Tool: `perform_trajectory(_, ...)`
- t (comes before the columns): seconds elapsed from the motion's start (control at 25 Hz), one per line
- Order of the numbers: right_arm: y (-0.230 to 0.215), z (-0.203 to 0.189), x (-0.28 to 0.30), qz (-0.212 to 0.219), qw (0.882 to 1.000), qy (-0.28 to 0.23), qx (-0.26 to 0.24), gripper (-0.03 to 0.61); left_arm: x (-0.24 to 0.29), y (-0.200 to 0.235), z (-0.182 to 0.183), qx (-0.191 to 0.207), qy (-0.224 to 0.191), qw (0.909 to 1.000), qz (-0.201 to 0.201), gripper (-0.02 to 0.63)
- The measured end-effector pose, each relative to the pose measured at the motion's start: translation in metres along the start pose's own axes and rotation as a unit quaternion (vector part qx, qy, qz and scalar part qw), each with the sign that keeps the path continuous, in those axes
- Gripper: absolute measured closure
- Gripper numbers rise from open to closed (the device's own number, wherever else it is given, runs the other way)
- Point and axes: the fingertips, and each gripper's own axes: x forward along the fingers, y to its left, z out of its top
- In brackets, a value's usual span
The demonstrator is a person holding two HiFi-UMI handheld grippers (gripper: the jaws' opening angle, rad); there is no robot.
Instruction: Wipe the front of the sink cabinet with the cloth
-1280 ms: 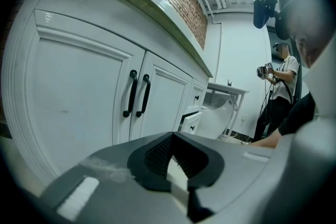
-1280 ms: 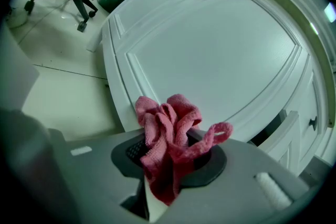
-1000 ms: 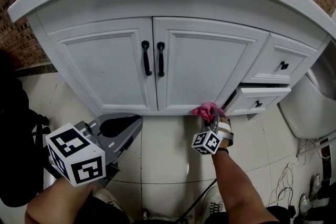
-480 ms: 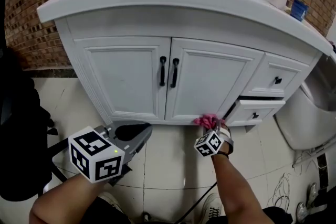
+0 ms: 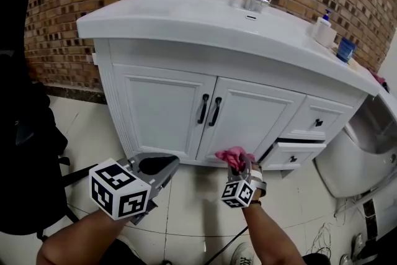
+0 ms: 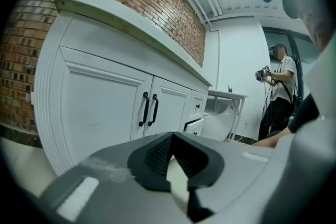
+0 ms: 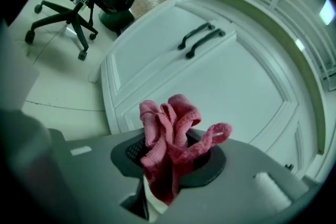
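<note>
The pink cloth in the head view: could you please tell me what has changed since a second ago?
The cloth, clamped in the right gripper, has slid slightly left along the bottom of the right door, away from the drawer. Nothing was let go. The left gripper stays low, shut and empty; the drawer stays ajar.

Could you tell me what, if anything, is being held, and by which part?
The right gripper pinches the pink cloth by a bunched wad, loose folds poking out ahead. The left gripper is shut on nothing.
</note>
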Motion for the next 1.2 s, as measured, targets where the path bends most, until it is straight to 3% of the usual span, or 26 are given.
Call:
perform_trajectory(0.16, -0.065, 0.083, -0.029, -0.085, 0.991, -0.095, -0.044, 0.451, -0.007, 0.001, 0.004, -0.007, -0.010, 0.9999, -0.002, 0.609)
perform_trajectory(0.32, -0.139, 0.162, -0.061, -0.166, 0.969, -0.160, -0.093, 0.451, -0.009, -0.001, 0.007, -0.010, -0.016, 0.9998, -0.004, 0.609)
perform_trajectory(0.44, -0.181, 0.203, -0.075, -0.201, 0.952, -0.185, -0.135, 0.451, -0.005, -0.003, 0.006, -0.009, -0.012, 0.9999, -0.008, 0.609)
perform_trajectory(0.6, -0.220, 0.211, -0.067, -0.211, 0.952, -0.176, -0.132, 0.451, 0.004, -0.006, 0.004, -0.005, -0.007, 0.9999, -0.013, 0.609)
perform_trajectory(0.88, -0.211, 0.194, -0.035, -0.203, 0.961, -0.153, -0.110, 0.453, 0.024, -0.008, -0.009, 0.000, 0.018, 0.9997, -0.018, 0.609)
perform_trajectory(1.2, -0.206, 0.189, -0.033, -0.241, 0.946, -0.196, -0.092, 0.454, 0.019, 0.007, -0.013, -0.014, 0.022, 0.9997, -0.001, 0.609)
